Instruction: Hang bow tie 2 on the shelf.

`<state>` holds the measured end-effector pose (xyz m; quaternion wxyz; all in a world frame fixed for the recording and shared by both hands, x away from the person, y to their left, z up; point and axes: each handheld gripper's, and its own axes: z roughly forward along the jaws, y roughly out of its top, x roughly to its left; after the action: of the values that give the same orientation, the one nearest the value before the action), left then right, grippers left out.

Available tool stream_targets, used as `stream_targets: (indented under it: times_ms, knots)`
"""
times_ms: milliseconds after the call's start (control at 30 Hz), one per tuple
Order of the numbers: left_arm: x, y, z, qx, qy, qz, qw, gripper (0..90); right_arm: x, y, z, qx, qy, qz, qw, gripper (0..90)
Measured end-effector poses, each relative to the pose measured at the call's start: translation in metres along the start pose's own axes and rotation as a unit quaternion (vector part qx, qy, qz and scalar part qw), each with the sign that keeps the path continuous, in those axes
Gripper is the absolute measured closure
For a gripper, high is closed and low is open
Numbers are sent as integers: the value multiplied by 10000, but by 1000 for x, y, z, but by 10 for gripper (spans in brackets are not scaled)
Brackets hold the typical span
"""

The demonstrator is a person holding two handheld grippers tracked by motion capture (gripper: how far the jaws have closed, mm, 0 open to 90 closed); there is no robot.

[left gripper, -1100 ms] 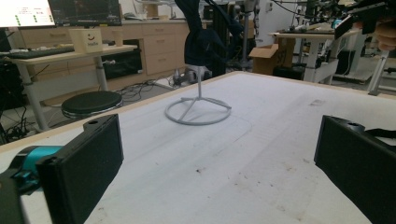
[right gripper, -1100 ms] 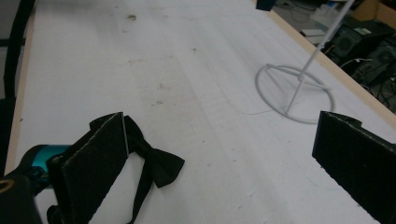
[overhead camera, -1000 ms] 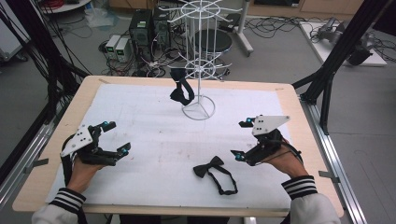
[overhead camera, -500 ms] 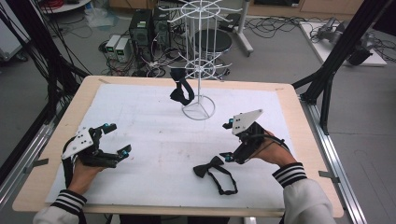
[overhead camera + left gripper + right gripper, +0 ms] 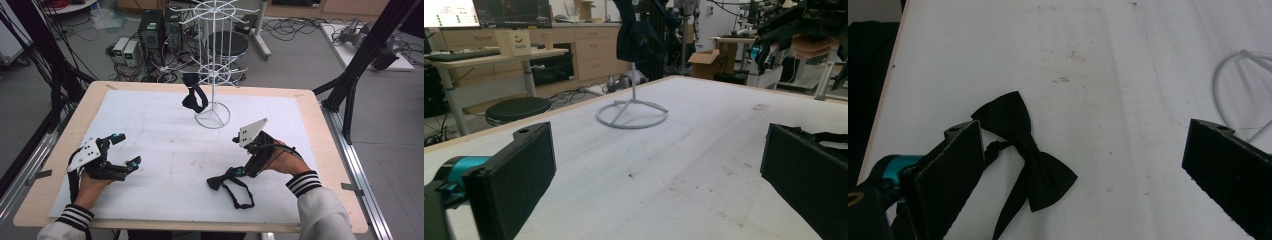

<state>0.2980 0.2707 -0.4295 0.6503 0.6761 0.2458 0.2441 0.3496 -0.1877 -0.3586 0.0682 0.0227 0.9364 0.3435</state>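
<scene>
The black bow tie (image 5: 223, 179) lies flat on the table (image 5: 165, 135), its long axis running diagonally, strap trailing toward the person. The right claw (image 5: 239, 156) hovers released above it; the left claw (image 5: 124, 149) is released too.

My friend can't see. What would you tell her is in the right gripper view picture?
A black bow tie with its strap lies flat on a white table, just below the open right gripper, whose two black fingers rise at either side. A curve of the white wire stand's base shows at the right edge.
</scene>
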Motion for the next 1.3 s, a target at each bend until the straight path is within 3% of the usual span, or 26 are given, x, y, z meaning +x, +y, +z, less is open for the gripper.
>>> stream_targets:
  times_ms: [367,500,967,1100,1200,1300]
  knots:
    - [-2,-5,-1,-29,75,21,10000,17,0,0,19,350,361,-157,9986,45]
    - [-3,-5,-2,-36,80,65,9999,17,3,1,27,495,464,-328,9972,45]
    - [-5,-12,-2,-31,112,54,9999,17,5,2,53,985,852,-572,9898,58]
    - [-5,-12,-2,-27,113,70,9999,17,5,1,59,1106,851,-704,9877,64]
    - [-5,-12,-2,-27,110,75,9999,17,6,1,60,1214,782,-654,9874,66]
    - [-5,-13,-1,-36,95,86,9999,17,5,1,60,1218,843,-745,9862,193]
